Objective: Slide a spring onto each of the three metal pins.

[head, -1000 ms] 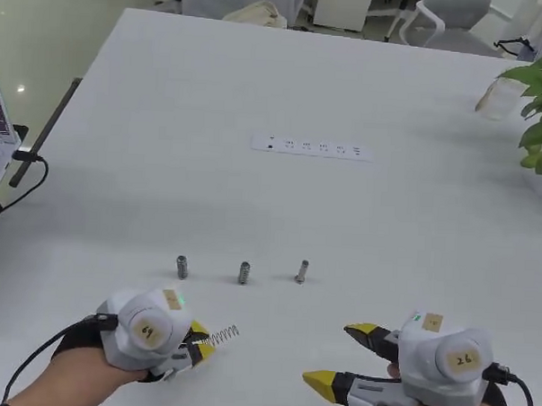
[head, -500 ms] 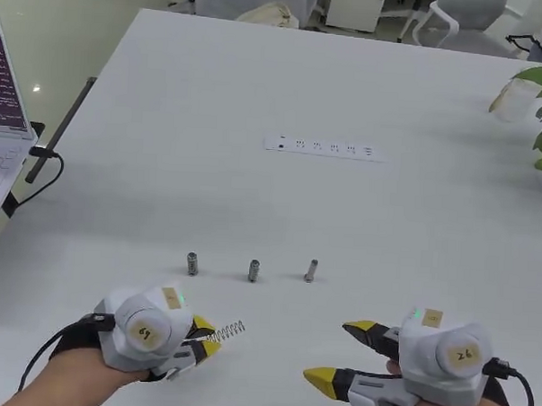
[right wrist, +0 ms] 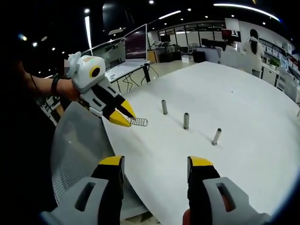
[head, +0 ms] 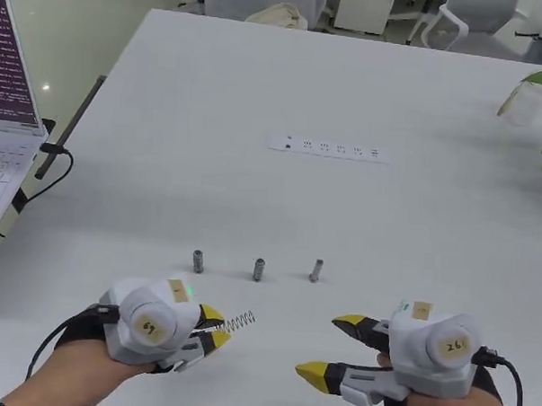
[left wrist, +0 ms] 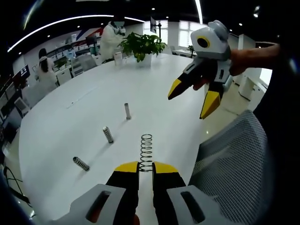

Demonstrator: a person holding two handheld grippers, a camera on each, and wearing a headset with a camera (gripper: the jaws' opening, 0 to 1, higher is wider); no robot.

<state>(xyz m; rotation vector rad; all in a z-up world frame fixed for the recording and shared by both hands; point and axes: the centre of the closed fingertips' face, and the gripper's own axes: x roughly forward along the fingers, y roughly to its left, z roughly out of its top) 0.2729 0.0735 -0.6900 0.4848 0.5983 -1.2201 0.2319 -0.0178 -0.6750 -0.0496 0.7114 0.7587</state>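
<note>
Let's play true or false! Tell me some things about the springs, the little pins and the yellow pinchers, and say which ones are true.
1. The left gripper is pinching a spring. True.
2. All three pins wear a spring. False: the left pin and the middle pin each have one, but the right pin is bare.
3. The right gripper holds a spring too. False: its jaws are open with nothing between them.
4. The pins stand upright in a row on the table. True.
5. A laptop sits in the middle of the table. False: it is off to the left side, beside the table.
</note>
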